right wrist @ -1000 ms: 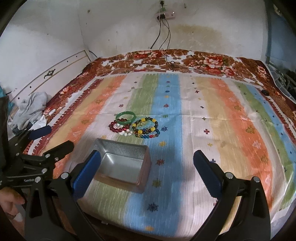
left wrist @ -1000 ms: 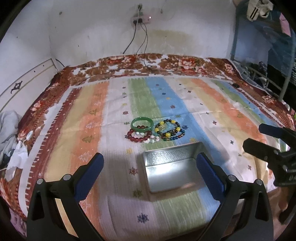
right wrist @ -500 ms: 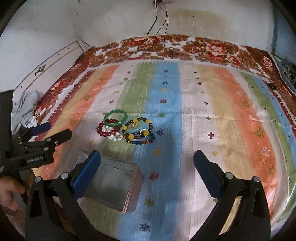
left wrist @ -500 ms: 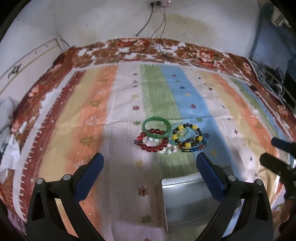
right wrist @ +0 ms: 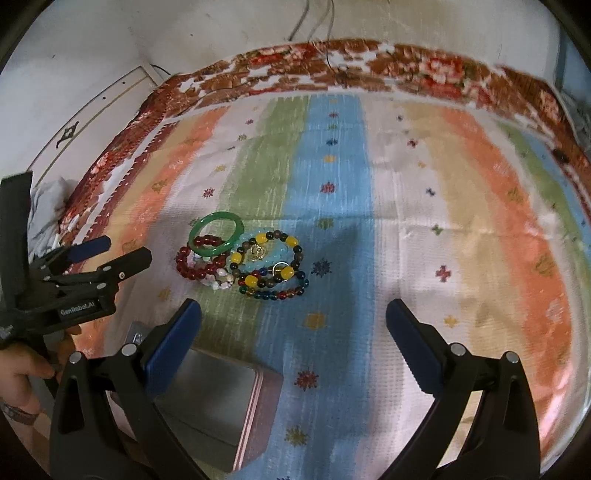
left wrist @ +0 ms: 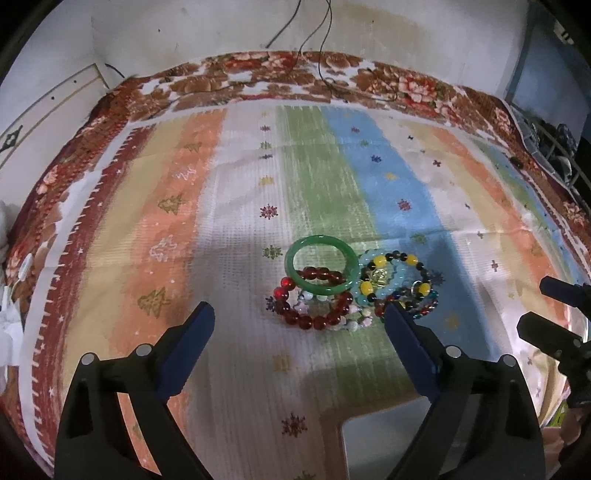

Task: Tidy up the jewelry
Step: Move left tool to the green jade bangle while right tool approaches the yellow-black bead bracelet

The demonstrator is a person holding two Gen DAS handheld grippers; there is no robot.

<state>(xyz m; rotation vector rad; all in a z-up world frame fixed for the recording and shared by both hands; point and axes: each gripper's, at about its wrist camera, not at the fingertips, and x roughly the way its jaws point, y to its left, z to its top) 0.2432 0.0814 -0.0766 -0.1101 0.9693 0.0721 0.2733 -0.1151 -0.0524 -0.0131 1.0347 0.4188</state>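
From the left wrist we see our left gripper [left wrist: 299, 317] spread wide, its jaws having just narrowed slightly with nothing between them; the bracelet pile [left wrist: 351, 286] lies just beyond its fingertips on the striped blanket [left wrist: 147, 221]; the metal tin [left wrist: 384, 443] sits below. From the right wrist, our right gripper [right wrist: 293, 314] gapes empty; the pile [right wrist: 243, 258] lies ahead and left, the tin [right wrist: 218, 406] beside its left finger [right wrist: 171, 341].

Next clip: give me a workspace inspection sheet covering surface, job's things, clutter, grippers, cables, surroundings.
Surface: striped cloth over a floral blanket.
Job's things: green bangle overlapping a red bead bracelet; mixed bead bracelets heaped beside them; open metal tin nearer the camera, nothing visible inside.
Clutter: crumpled grey cloth at the left edge.
Grippers: left gripper open, jaws just closing slightly, nothing between them; right gripper open, empty.
Cables: dark wires down the wall.
Surroundings: stained white wall.
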